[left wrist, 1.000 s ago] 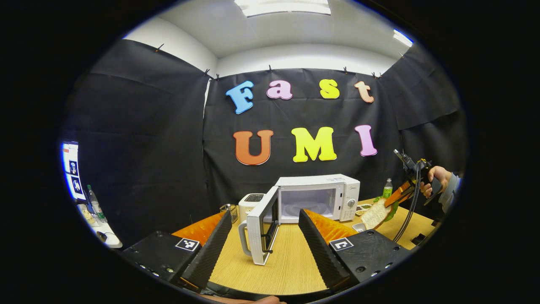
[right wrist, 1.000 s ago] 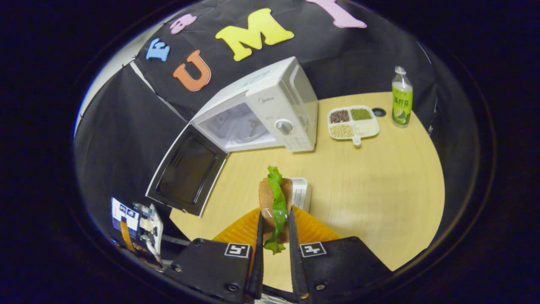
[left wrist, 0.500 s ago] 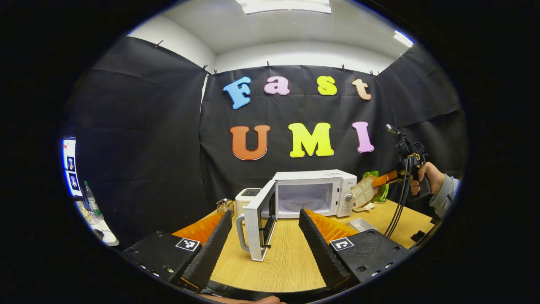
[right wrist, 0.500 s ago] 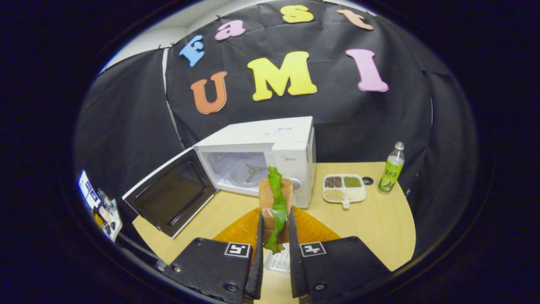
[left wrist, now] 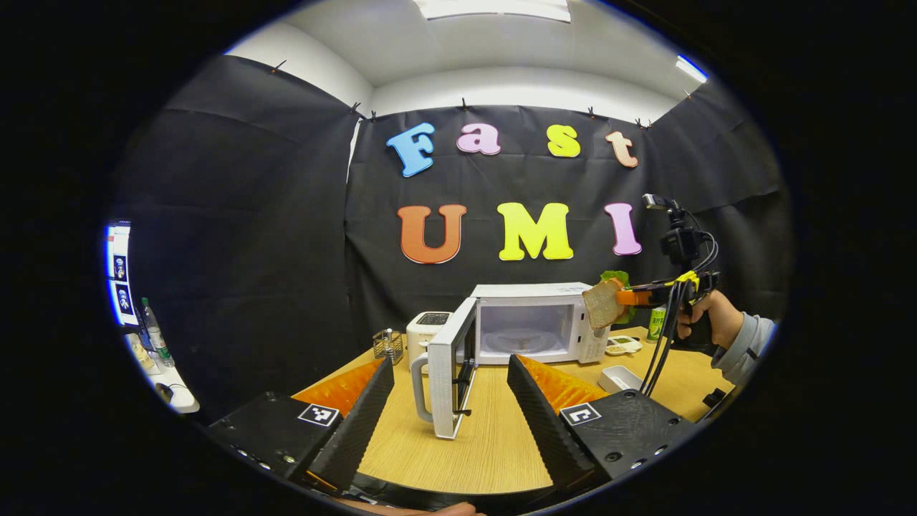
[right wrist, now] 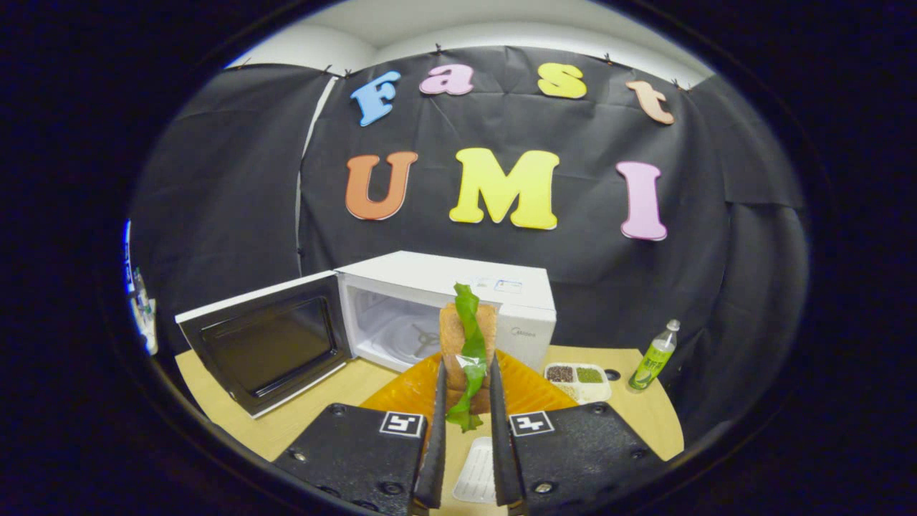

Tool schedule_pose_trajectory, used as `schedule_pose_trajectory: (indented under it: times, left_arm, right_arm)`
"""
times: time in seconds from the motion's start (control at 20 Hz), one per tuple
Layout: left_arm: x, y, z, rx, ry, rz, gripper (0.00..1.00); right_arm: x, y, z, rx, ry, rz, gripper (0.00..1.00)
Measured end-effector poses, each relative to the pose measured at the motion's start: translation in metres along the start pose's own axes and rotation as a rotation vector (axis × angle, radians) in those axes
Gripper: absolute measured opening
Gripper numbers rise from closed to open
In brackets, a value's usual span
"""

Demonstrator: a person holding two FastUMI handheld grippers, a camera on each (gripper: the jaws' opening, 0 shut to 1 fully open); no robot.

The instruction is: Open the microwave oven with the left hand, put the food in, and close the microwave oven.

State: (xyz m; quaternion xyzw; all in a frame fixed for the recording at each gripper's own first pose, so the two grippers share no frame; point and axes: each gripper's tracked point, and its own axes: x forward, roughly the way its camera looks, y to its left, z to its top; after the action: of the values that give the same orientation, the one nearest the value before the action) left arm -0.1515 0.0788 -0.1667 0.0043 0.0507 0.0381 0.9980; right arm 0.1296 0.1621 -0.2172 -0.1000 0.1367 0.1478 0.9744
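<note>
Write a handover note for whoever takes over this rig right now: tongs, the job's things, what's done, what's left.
Left tongs: open, holding nothing, low over the table in front of the open door.
Right tongs: shut on the sandwich, bread with a lettuce leaf, held in the air in front of the microwave, near its control panel side.
Done: door swung wide open; cavity shows a bare turntable; food picked up.
Left: carry the sandwich into the cavity, release it, withdraw, then close the door with the left tongs.
</note>
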Motion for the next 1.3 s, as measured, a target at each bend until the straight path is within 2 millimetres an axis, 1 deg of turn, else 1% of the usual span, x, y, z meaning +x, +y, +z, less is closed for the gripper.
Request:
schedule_pose_trajectory:
  times: [0.05, 0.1, 0.15, 0.2, 0.25, 0.35, 0.4, 0.45, 0.5, 0.55, 0.6, 0.65, 0.7, 0.8, 0.85, 0.9, 0.95, 1.0, 1.05, 1.1, 1.15, 1.2, 1.25, 1.3]
  left_arm:
    - [0.002, -0.001, -0.003, -0.001, 0.006, -0.002, 0.96]
    - [0.005, -0.001, -0.007, -0.002, 0.019, -0.007, 0.96]
    - [0.004, 0.001, -0.011, 0.0, 0.033, -0.009, 0.96]
    - [0.004, 0.005, -0.013, 0.005, 0.036, -0.004, 0.96]
    - [0.008, 0.008, -0.013, 0.01, 0.036, 0.003, 0.96]
    - [0.006, 0.014, -0.013, 0.014, 0.036, 0.011, 0.96]
    - [0.006, 0.015, -0.013, 0.01, 0.036, 0.008, 0.96]
    - [0.009, 0.016, -0.013, 0.006, 0.037, 0.004, 0.96]
    - [0.011, 0.018, -0.015, 0.002, 0.039, 0.002, 0.96]
    - [0.013, 0.02, -0.018, -0.001, 0.043, 0.002, 0.96]
    - [0.016, 0.022, -0.019, -0.001, 0.044, 0.003, 0.87]
    - [0.018, 0.024, -0.019, -0.001, 0.046, 0.006, 0.87]
    - [0.021, 0.025, -0.018, 0.001, 0.046, 0.007, 0.96]
    - [0.025, 0.031, -0.018, 0.006, 0.041, 0.022, 0.96]
    - [0.028, 0.033, -0.017, 0.007, 0.038, 0.032, 0.87]
    - [0.03, 0.035, -0.014, 0.005, 0.03, 0.039, 0.87]
    - [0.034, 0.035, -0.012, 0.003, 0.022, 0.043, 0.96]
    - [0.035, 0.037, -0.01, 0.007, 0.013, 0.043, 0.96]
    - [0.039, 0.037, -0.007, 0.02, 0.002, 0.043, 0.96]
    - [0.042, 0.042, -0.003, 0.033, -0.018, 0.052, 0.96]
    - [0.048, 0.045, 0.001, 0.039, -0.032, 0.062, 0.96]
    - [0.051, 0.047, 0.002, 0.036, -0.037, 0.065, 0.96]
    - [0.053, 0.047, 0.003, 0.026, -0.038, 0.059, 0.96]
    - [0.054, 0.045, 0.002, 0.015, -0.039, 0.05, 0.96]
  right_arm:
    - [0.006, 0.015, -0.006, -0.012, 0.002, 0.013, 0.31]
    - [0.014, 0.031, -0.011, -0.015, 0.009, 0.034, 0.31]
    - [0.022, 0.048, -0.017, -0.012, 0.021, 0.053, 0.25]
    - [0.031, 0.06, -0.023, -0.003, 0.035, 0.07, 0.31]
    - [0.04, 0.071, -0.029, 0.016, 0.05, 0.083, 0.31]
    - [0.059, 0.088, -0.041, 0.058, 0.086, 0.093, 0.31]
    - [0.069, 0.094, -0.046, 0.082, 0.101, 0.091, 0.25]
    - [0.079, 0.098, -0.049, 0.103, 0.107, 0.085, 0.31]
    - [0.09, 0.102, -0.051, 0.12, 0.106, 0.077, 0.31]
    - [0.101, 0.105, -0.052, 0.14, 0.1, 0.065, 0.31]
    - [0.113, 0.108, -0.053, 0.157, 0.095, 0.054, 0.31]
    - [0.121, 0.111, -0.055, 0.178, 0.084, 0.046, 0.31]
    - [0.133, 0.114, -0.054, 0.206, 0.073, 0.043, 0.31]
    - [0.152, 0.116, -0.046, 0.271, 0.027, 0.035, 0.31]
    - [0.159, 0.113, -0.043, 0.302, 0.002, 0.015, 0.27]
    - [0.168, 0.109, -0.041, 0.333, -0.019, -0.011, 0.27]
    - [0.178, 0.105, -0.039, 0.363, -0.034, -0.036, 0.32]
    - [0.187, 0.102, -0.037, 0.4, -0.046, -0.055, 0.27]
    - [0.197, 0.101, -0.036, 0.444, -0.058, -0.063, 0.27]
    - [0.207, 0.1, -0.038, 0.498, -0.064, -0.072, 0.33]
    - [0.216, 0.098, -0.039, 0.555, -0.066, -0.082, 0.34]
    - [0.225, 0.096, -0.043, 0.614, -0.073, -0.091, 0.29]
    - [0.234, 0.096, -0.044, 0.668, -0.082, -0.099, 0.34]
    - [0.24, 0.095, -0.045, 0.715, -0.096, -0.108, 0.34]
